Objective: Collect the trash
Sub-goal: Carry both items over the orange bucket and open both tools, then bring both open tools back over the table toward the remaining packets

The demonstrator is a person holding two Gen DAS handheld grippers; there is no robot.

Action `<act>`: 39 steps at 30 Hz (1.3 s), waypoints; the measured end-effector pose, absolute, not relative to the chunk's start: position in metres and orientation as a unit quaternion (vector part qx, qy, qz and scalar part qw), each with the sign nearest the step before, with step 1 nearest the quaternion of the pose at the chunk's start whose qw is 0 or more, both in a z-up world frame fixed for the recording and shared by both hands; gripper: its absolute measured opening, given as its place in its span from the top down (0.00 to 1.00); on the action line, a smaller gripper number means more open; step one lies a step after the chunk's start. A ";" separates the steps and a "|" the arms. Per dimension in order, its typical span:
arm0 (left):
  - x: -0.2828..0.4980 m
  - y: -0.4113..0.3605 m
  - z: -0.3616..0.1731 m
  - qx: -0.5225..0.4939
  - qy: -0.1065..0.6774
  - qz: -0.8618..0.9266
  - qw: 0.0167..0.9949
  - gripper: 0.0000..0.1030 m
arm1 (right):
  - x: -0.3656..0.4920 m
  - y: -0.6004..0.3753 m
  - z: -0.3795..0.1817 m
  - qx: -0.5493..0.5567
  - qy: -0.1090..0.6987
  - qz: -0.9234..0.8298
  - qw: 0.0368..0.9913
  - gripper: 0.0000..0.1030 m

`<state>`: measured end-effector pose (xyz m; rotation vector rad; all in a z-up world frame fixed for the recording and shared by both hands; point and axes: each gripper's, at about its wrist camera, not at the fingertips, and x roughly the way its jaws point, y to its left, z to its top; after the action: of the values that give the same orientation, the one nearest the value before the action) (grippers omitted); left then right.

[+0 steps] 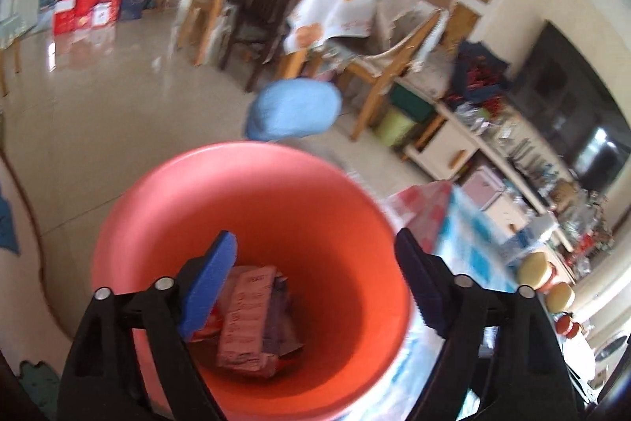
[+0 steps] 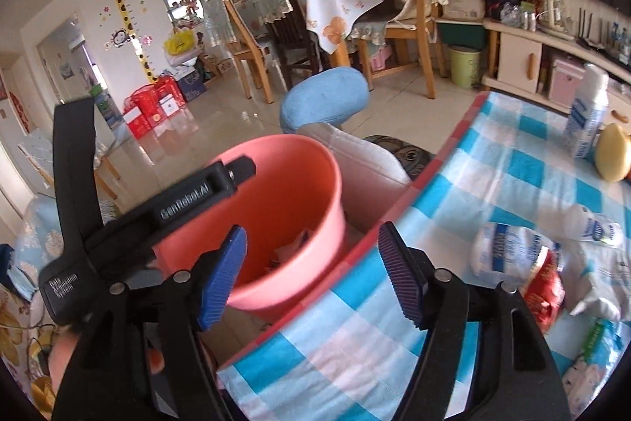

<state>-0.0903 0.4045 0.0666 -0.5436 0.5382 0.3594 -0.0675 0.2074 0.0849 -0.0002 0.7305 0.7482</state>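
Trash [image 1: 252, 318] is seen lying in the bottom of the pink bucket [image 1: 252, 192], set beside the checked table [image 2: 493, 184] for easy dropping. Left gripper [image 1: 315, 287] is held wide and empty above it; right gripper [image 2: 311, 275] is spread too, nothing held.

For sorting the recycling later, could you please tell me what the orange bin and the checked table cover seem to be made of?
Orange bin: likely moulded plastic, a smooth, matte, seamless wall. Checked table cover: probably thin non-woven or plastic sheet; a fine mesh texture shows, but the exact material is unclear.
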 end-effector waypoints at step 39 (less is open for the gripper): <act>-0.043 0.246 0.079 -0.100 0.310 0.046 0.944 0.09 | -0.119 0.026 0.083 -0.002 0.303 0.215 0.929 0.10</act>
<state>-0.0430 0.2462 0.0791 -0.2046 0.6320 0.0945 -0.1189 0.0262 0.0826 -0.0034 0.6209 0.4397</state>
